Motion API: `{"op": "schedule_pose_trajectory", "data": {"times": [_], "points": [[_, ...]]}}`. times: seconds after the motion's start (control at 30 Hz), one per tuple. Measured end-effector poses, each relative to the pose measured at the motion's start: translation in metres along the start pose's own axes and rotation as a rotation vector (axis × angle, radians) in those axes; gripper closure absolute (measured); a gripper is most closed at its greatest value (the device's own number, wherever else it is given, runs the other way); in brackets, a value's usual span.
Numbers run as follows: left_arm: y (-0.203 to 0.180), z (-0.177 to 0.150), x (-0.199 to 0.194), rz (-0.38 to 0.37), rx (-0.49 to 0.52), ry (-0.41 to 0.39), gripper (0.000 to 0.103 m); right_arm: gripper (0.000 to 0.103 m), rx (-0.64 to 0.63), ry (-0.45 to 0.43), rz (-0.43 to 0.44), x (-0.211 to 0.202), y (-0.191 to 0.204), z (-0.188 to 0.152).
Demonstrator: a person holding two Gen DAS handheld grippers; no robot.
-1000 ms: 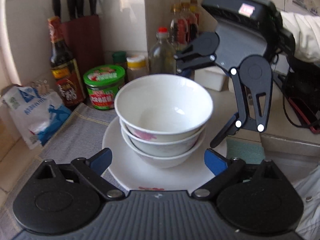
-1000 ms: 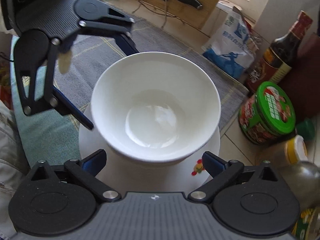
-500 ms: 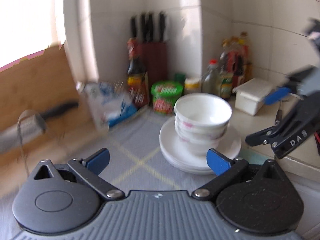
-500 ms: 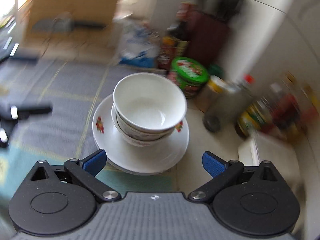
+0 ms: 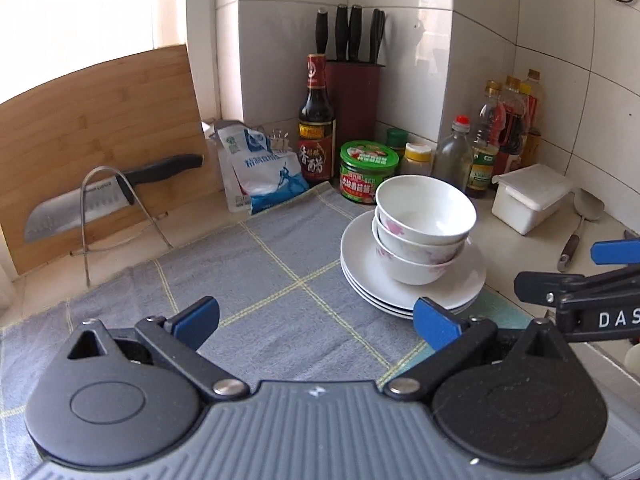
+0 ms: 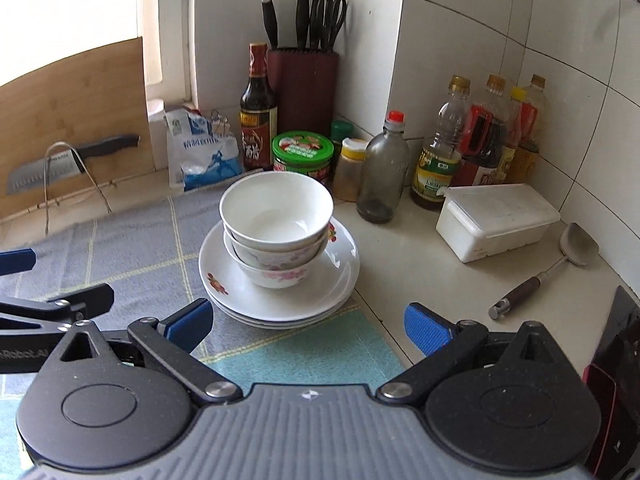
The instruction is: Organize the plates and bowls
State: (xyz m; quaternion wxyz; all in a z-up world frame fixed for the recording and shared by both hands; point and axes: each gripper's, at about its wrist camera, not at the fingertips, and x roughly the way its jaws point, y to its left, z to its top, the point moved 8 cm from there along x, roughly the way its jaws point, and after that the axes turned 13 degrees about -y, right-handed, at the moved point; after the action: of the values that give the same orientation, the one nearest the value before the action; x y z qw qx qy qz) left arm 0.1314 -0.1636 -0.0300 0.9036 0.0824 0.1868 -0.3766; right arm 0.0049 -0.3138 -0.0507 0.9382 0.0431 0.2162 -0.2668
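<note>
Right wrist: three nested bowls (image 6: 276, 220) atop stacked plates (image 6: 340, 284), on cloth (image 6: 132, 252). Left gripper (image 5: 316, 322) and right gripper (image 6: 306, 326): both spread apart, empty.

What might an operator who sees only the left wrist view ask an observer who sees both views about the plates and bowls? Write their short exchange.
Operator: Is the right gripper holding anything?
Observer: No. The right gripper is open, with nothing between its fingers.
Operator: Do the plates carry any pattern?
Observer: Yes. The top plate has a red flower printed on its rim, beside the stacked bowls.
</note>
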Motion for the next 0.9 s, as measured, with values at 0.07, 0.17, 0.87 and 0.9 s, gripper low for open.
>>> {"op": "schedule_pose_trajectory", "data": {"times": [0.07, 0.17, 0.87, 0.9], "points": [[0.001, 0.002, -0.004, 0.028, 0.019, -0.012, 0.001, 0.0, 0.004, -0.007, 0.0, -0.001, 0.002, 0.001], [0.002, 0.005, -0.005, 0.032, 0.013, -0.017, 0.001, 0.0, 0.01, -0.018, 0.007, -0.003, 0.004, 0.003], [0.0, 0.014, -0.002, 0.046, -0.001, -0.019, 0.001, 0.0, 0.036, -0.045, 0.024, -0.003, 0.004, 0.014], [0.0, 0.015, -0.002, 0.047, 0.001, -0.021, 0.001, 0.0, 0.036, -0.045, 0.022, -0.003, 0.003, 0.015]]}}
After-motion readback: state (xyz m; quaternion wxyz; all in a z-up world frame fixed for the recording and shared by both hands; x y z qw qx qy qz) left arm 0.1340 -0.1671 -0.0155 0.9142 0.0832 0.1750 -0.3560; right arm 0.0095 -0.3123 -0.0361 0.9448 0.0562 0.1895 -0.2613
